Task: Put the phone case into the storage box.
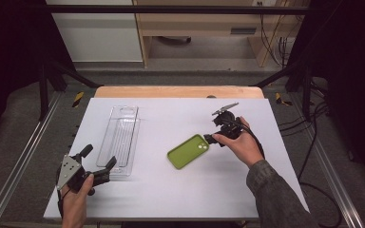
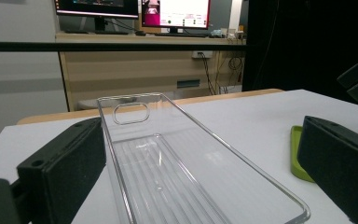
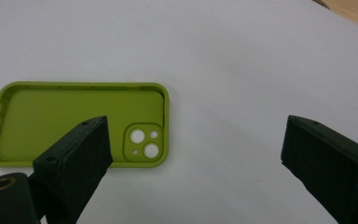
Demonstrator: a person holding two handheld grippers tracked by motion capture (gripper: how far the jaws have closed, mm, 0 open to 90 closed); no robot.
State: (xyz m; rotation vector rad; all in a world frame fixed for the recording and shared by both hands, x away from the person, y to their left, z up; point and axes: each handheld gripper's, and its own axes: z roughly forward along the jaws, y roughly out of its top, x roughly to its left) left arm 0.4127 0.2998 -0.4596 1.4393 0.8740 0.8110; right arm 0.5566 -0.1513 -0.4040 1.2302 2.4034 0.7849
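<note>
High view first: a white, matt sheet (image 1: 171,190) is laid over a wooden table (image 1: 178,91), whose pale rounded edge is seen at the far side. A long, narrow tray (image 1: 120,140) of clear hard plastic, with a ribbed floor and an oval cut-out at its far end, is placed on the left part of the sheet. A lime-green phone case (image 1: 187,151), soft-looking and rounded at the corners, is laid hollow side up near the middle, turned at a slant. The left gripper (image 1: 105,169) is held at the near end of the tray, its black jaws spread. The right gripper (image 1: 209,139) is held just beside the camera end of the case, gripped by a hand (image 1: 240,145) in a mottled sleeve.

Left gripper view: the tray (image 2: 168,154) is seen running away between two blocky, rough black jaws, which are parted wide to either side of its near end; contact with its thin glossy walls cannot be told. A corner of the green case (image 2: 298,158) is glimpsed at the right.

Right gripper view: the case (image 3: 74,121) is seen lying flat on the sheet, with a raised rim and a square camera panel pierced by three round holes. The jaws are released and spread wide, the left one overlapping the case's lower edge, the right one well apart from it; nothing is grasped.
</note>
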